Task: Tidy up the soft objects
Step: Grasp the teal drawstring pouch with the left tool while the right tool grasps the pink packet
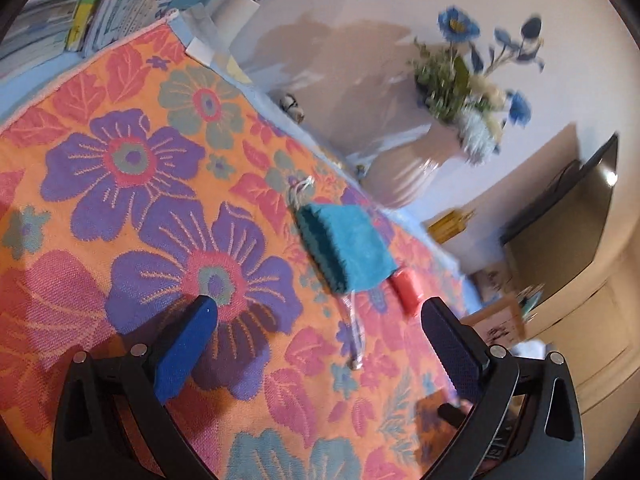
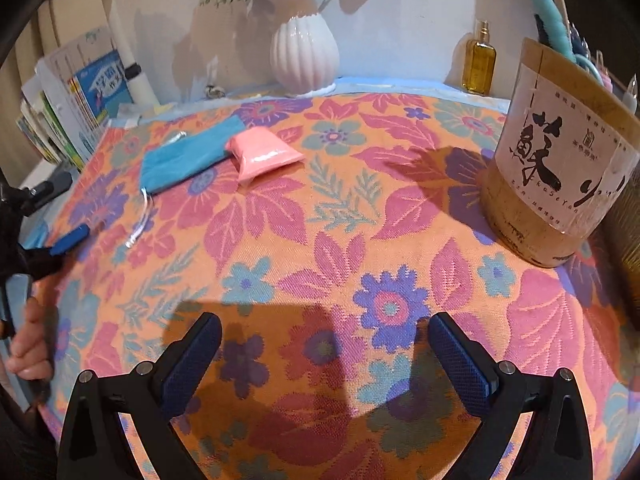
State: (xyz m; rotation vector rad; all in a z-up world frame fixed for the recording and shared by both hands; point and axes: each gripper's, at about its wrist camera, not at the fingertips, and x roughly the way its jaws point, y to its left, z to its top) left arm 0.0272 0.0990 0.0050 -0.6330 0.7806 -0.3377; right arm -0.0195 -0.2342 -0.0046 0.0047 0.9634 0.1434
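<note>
A teal drawstring pouch lies flat on the floral cloth, its cords trailing at both ends. A pink soft packet lies touching its far edge. My left gripper is open and empty, hovering just short of the pouch. In the right wrist view the pouch and the pink packet lie at the far left of the table. My right gripper is open and empty over the near middle of the cloth. The left gripper's blue fingertip shows at the left edge.
A white ribbed vase with blue flowers stands at the back by the wall. A bottle of yellow liquid and a round bamboo holder with pens stand at the back right. Books lean at the left.
</note>
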